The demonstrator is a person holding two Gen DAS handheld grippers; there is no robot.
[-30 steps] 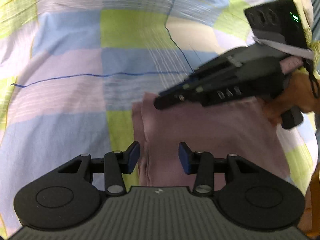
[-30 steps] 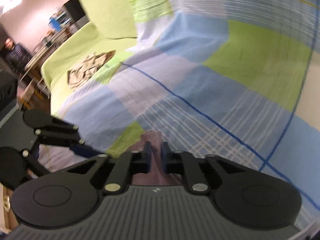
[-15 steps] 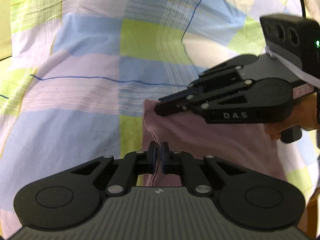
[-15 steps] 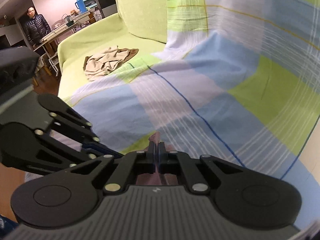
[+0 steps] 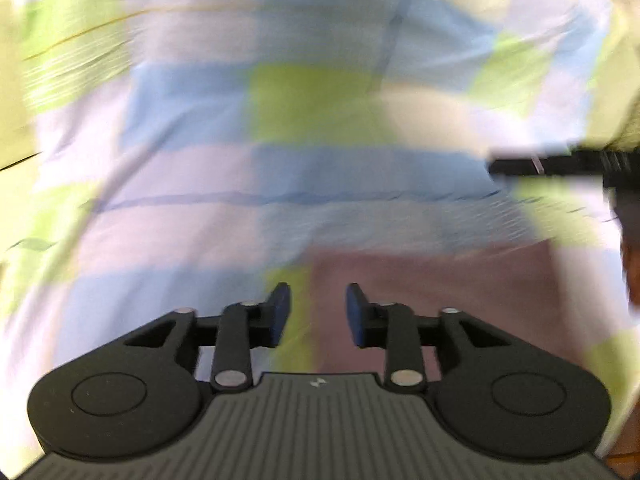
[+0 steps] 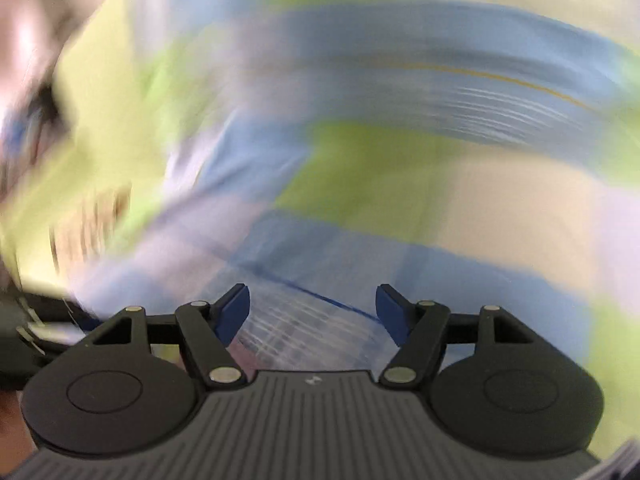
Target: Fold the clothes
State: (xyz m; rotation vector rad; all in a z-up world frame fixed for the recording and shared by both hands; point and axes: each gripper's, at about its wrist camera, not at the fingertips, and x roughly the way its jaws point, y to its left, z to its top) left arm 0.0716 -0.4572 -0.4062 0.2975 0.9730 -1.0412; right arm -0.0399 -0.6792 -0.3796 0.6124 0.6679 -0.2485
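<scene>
A folded mauve garment (image 5: 432,280) lies flat on the checked bedsheet (image 5: 280,120), low and right of centre in the blurred left wrist view. My left gripper (image 5: 316,312) is open and empty over the garment's left edge. My right gripper (image 6: 312,316) is open and empty above the checked sheet (image 6: 400,160); a small strip of mauve cloth (image 6: 248,354) shows just under its left finger. The right gripper's dark body (image 5: 560,166) shows at the right edge of the left wrist view. Both views are heavily motion-blurred.
A beige garment (image 6: 88,216) lies as a blur on the green cover at the left of the right wrist view. The left gripper's dark body (image 6: 24,328) sits at that view's lower left edge.
Both grippers were shut on the mauve garment's edge half a second ago and have opened and let it go. Both have pulled back and are moving fast; the garment lies flat.
</scene>
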